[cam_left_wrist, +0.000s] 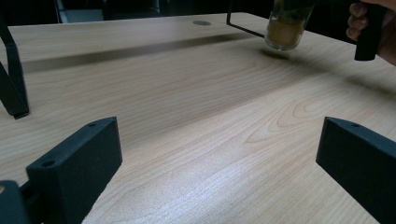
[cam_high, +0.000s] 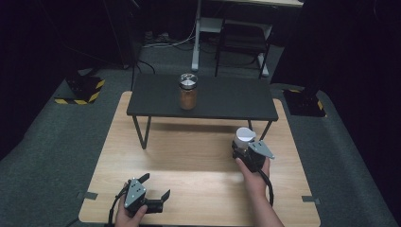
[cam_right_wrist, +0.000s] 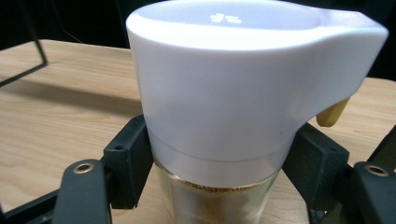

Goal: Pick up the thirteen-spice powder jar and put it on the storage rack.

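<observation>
While the right gripper (cam_high: 244,147) clamps a glass jar with a white lid (cam_high: 245,136), its jaws pressing the glass just under that lid in the right gripper view (cam_right_wrist: 219,88), the jar hangs slightly above the wooden tabletop (cam_high: 189,161), toward the right edge and just in front of the small black shelf (cam_high: 227,101); in the left gripper view the jar's base (cam_left_wrist: 285,32) seems to float clear of the wood, with a shadow beneath it, so I judge the carrying step is in hand, the jar lifted and not yet set anywhere. The left gripper (cam_high: 153,189) rests near the front left corner of the tabletop, its jaws spread wide and holding nothing. A second jar with a metal lid (cam_high: 187,91), filled with the same brown powder, stands upright on the shelf, left of its middle. The likely next move is to raise the held jar above the shelf's front edge and place it on the bare right half, well apart from the metal-lidded one; that calls for keeping the jar upright, clearing the shelf's rim and leg, and loosening the grip only once the base sits flat.
</observation>
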Tool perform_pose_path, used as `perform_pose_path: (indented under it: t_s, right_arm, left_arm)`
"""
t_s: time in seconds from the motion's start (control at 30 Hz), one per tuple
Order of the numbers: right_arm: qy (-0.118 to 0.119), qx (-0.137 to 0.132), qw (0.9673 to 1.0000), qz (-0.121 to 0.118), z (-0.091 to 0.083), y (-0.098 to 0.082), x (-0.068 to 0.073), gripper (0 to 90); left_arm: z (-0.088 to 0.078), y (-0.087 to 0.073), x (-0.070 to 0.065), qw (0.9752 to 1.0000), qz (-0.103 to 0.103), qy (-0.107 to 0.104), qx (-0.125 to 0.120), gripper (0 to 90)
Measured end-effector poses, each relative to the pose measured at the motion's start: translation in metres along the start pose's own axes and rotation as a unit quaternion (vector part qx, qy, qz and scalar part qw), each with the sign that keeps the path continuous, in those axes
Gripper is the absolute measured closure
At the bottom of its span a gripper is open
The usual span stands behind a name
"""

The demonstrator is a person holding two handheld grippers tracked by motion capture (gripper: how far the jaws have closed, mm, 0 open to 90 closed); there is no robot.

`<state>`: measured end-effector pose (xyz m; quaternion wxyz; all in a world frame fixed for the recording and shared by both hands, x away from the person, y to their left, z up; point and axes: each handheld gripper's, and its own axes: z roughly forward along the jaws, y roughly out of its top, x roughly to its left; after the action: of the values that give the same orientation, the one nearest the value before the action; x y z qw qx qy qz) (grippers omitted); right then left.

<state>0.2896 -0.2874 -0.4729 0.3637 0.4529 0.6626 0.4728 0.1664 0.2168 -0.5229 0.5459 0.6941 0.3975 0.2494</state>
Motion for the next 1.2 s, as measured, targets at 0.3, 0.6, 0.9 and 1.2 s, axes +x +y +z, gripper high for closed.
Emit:
perform_pose_path:
  t_s: [0.3, 0.6, 0.9, 1.2]
  right_arm:
    - [0.011, -0.007, 0.9999, -0.005, -0.025, 0.002, 0.001, 30.6]
    - [0.022, -0.025, 0.9994, -0.001, -0.052, 0.006, 0.004, 30.6]
    - [0.025, -0.028, 0.9993, -0.004, -0.074, 0.021, 0.009, 30.6]
    - [0.027, -0.039, 0.9989, -0.002, -0.091, 0.039, 0.013, 30.6]
  left_arm:
    - [0.000, 0.000, 0.001, 1.0000, -0.003, 0.000, 0.000, 0.5]
    - [0.001, 0.001, 0.001, 1.0000, -0.002, -0.001, 0.002, 0.5]
    - [0.001, 0.002, 0.000, 1.0000, 0.002, -0.002, 0.005, 0.5]
    - [0.001, 0.002, 0.002, 1.0000, -0.001, -0.004, 0.007, 0.5]
